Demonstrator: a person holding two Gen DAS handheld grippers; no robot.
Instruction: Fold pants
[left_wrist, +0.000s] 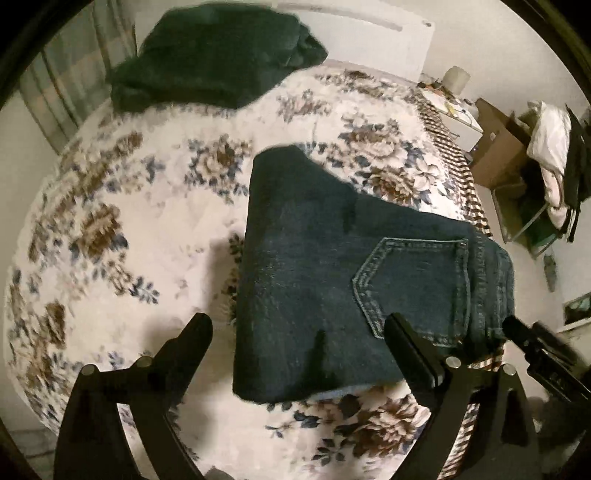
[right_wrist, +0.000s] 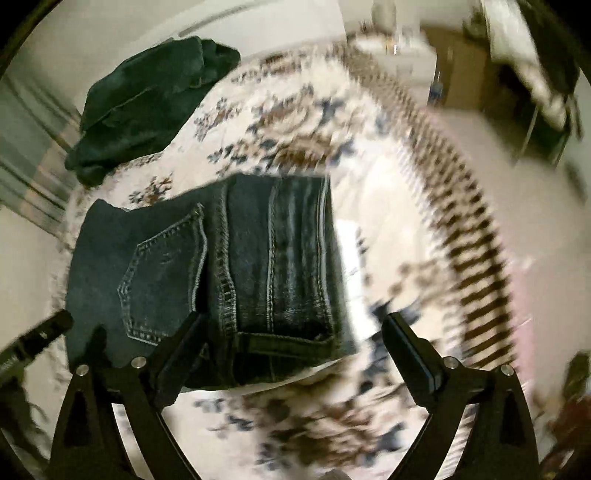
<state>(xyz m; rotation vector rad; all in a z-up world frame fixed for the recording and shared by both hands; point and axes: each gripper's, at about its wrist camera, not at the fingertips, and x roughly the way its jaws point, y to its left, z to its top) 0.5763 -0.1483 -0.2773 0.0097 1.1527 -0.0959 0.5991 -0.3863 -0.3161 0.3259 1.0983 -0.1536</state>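
Observation:
Dark blue jeans lie folded into a compact rectangle on the floral bedspread, a back pocket facing up. My left gripper is open and empty, hovering above the near edge of the jeans. In the right wrist view the jeans show their waistband end and the bedspread is blurred. My right gripper is open and empty above that end. The right gripper's tip shows at the right of the left wrist view.
A heap of dark green clothing lies at the far side of the bed, also in the right wrist view. The bed's striped edge runs on the right. Beyond it stand a white nightstand, cardboard boxes and a clothes rack.

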